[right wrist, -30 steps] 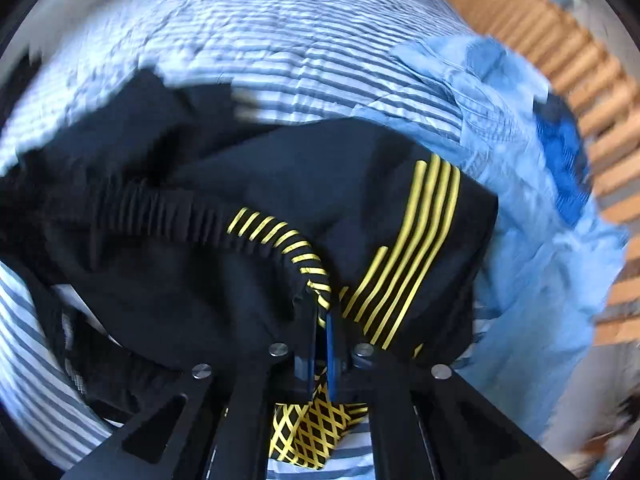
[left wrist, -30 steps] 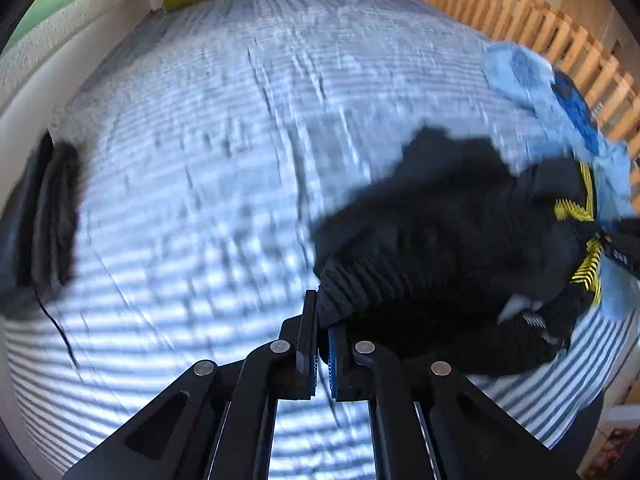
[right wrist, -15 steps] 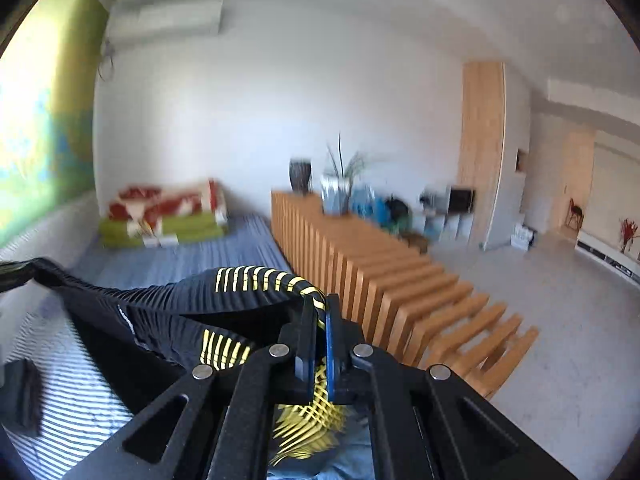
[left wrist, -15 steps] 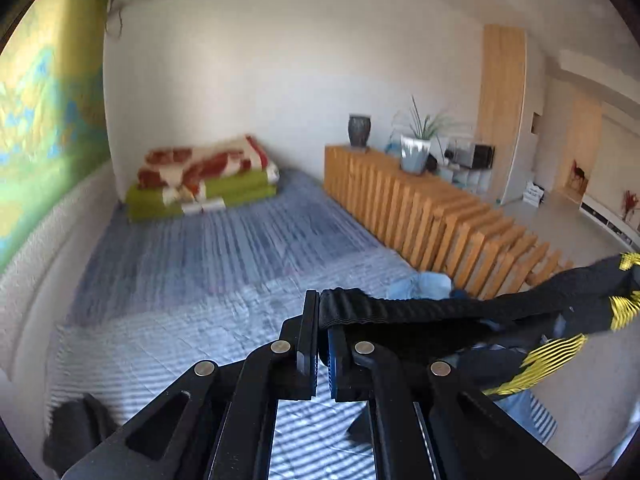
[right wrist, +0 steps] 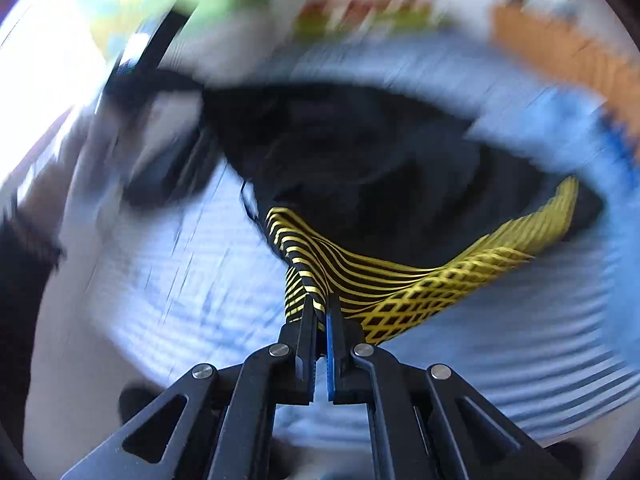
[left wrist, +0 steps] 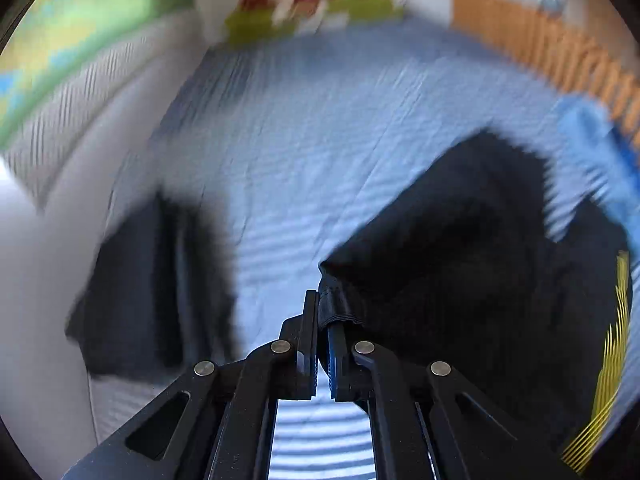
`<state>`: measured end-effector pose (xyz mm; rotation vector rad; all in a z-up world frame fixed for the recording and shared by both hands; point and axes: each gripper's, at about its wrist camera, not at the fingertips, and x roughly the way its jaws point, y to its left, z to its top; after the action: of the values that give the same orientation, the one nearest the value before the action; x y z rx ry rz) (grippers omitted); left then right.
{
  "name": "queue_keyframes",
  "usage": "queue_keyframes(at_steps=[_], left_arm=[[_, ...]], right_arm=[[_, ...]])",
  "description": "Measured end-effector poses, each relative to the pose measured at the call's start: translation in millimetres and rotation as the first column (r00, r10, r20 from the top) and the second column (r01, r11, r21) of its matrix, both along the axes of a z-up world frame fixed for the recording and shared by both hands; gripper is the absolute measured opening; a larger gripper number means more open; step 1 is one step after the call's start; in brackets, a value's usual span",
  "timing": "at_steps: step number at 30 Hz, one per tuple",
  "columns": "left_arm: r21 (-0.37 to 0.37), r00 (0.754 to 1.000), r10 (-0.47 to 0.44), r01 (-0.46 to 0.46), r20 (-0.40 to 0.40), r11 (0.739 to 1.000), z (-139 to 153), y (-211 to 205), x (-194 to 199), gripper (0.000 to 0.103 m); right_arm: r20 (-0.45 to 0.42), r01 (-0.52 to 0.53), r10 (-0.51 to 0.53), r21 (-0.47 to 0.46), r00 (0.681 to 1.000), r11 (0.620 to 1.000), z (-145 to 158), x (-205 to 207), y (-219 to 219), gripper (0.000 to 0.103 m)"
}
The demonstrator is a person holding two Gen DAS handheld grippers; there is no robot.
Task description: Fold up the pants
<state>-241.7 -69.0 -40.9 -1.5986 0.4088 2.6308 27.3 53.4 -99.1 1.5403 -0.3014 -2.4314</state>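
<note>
Black pants (left wrist: 472,248) with yellow striped trim hang over the blue-striped bed, spread between my two grippers. My left gripper (left wrist: 323,308) is shut on the black ribbed waistband at its left end. In the right wrist view the pants (right wrist: 360,160) stretch away from me, and my right gripper (right wrist: 320,308) is shut on the yellow-and-black patterned edge of the waistband. The yellow trim (right wrist: 460,268) runs off to the right. Both views are motion-blurred.
A dark folded garment (left wrist: 152,292) lies on the bed's left side by the white wall. Light blue clothing (left wrist: 596,148) sits at the right, near the wooden slatted rail (left wrist: 560,52). Green and red bedding (left wrist: 316,8) is stacked at the far end.
Both grippers were lifted high with the waistband stretched between them, views on the room. Now they have swung back down toward the bed, the pants spreading over it.
</note>
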Motion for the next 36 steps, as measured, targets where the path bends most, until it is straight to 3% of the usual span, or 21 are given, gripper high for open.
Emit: queue_keyframes(at_steps=[3,5,7,10,13,16,21,24,27,31,33,36], left_arm=[[-0.038,0.994,0.068,-0.065,0.09,0.997,-58.4,-40.1,3.2,0.003],[-0.018,0.987,0.105,-0.104,0.118,0.994,-74.7,-62.6,7.7,0.006],[0.04,0.983,0.115,-0.121,0.141,0.992,-77.2,-80.7,21.2,0.008],[0.069,0.987,0.103,-0.112,0.123,0.991,-64.0,-93.8,36.3,0.016],[0.122,0.99,0.113,-0.123,0.086,0.985,-41.9,-108.5,63.9,0.018],[0.14,0.991,0.126,-0.132,0.056,0.981,-25.8,-122.0,90.5,0.021],[0.282,0.991,0.123,-0.133,0.051,0.95,-7.8,-130.4,166.5,0.023],[0.263,0.995,0.085,-0.097,0.058,0.96,-12.7,-110.1,217.7,0.024],[0.275,0.996,0.06,-0.075,0.065,0.958,-25.7,-83.8,262.6,0.024],[0.331,0.995,0.062,-0.085,0.081,0.94,-34.9,-67.6,309.9,0.024],[0.328,0.995,0.068,-0.091,0.079,0.94,-37.1,-65.9,317.4,0.024],[0.347,0.991,0.107,-0.128,0.079,0.929,-36.1,-73.7,321.0,0.024]], right_arm=[[0.109,-0.1,0.1,-0.011,0.989,0.995,-48.7,-6.6,-50.3,0.003],[0.121,-0.16,0.157,0.014,0.98,0.987,-57.4,-6.8,-70.3,0.004],[0.112,-0.217,0.213,0.023,0.971,0.976,-52.2,-5.7,-76.7,0.01],[0.099,-0.308,0.308,-0.024,0.946,0.951,-37.4,-2.5,-63.0,0.012],[0.078,-0.309,0.314,-0.064,0.946,0.949,-21.2,0.5,-32.5,0.016],[0.039,-0.237,0.241,-0.091,0.97,0.967,-5.9,2.0,21.6,0.019],[0.019,0.0,0.001,-0.06,1.0,0.998,-1.1,-5.0,120.6,0.021],[0.045,0.103,-0.098,-0.11,0.994,0.989,-9.2,-7.3,149.8,0.024],[0.043,0.037,-0.031,-0.143,0.999,0.989,-12.5,-8.6,122.5,0.024],[0.034,-0.167,0.178,-0.204,0.984,0.965,-9.0,-8.2,42.2,0.024],[0.027,-0.281,0.29,-0.182,0.957,0.942,-7.6,-7.8,-6.3,0.032],[0.035,-0.393,0.394,-0.039,0.918,0.919,-19.9,-9.4,-68.7,0.039]])
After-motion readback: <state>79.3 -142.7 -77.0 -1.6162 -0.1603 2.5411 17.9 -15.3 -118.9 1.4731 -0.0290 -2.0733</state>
